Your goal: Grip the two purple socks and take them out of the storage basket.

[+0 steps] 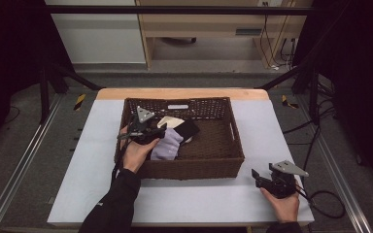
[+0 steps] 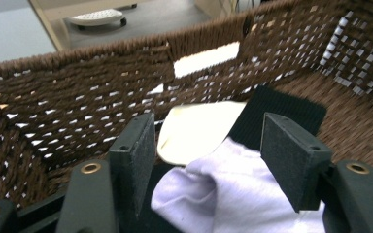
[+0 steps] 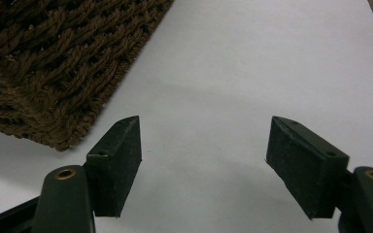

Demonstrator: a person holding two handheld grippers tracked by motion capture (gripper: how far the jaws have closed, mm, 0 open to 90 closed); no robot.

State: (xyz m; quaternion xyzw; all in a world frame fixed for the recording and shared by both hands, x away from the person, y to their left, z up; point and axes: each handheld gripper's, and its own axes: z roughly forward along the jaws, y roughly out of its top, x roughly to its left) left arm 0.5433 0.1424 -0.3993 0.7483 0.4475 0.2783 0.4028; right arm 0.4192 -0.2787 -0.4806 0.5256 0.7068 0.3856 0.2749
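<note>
Your left gripper (image 1: 148, 130) is down inside the brown wicker basket (image 1: 223, 167), at the left end of it. Its jaws are spread wide with nothing pinched. In the left gripper view the lavender sock (image 2: 238, 194) lies low between the two pads, bunched up at about 6 o'clock from the gap's middle, and I can't tell whether either pad is brushing the fabric. It's definitely not squeezed.

Just past the lavender one, at about 12 o'clock from the jaws, there's a cream sock (image 2: 199, 128), and a black sock (image 2: 284, 109) sits off around 1 o'clock, partly under the lavender one. All three are piled together on the basket floor near the far wall, which has a pale handle slot (image 2: 206, 58) cut into it.

From the high view the lavender sock (image 1: 167, 144) sits at roughly 4 o'clock from your left gripper, touching the black sock (image 1: 188, 129) and the cream sock (image 1: 170, 121).

Your right gripper (image 1: 267, 179) is parked on the white table (image 1: 272, 121), outside the basket at its near right corner, well apart from the socks. Its jaws are released too, with bare tabletop between them and the basket's corner (image 3: 53, 73) at about 10 o'clock.
</note>
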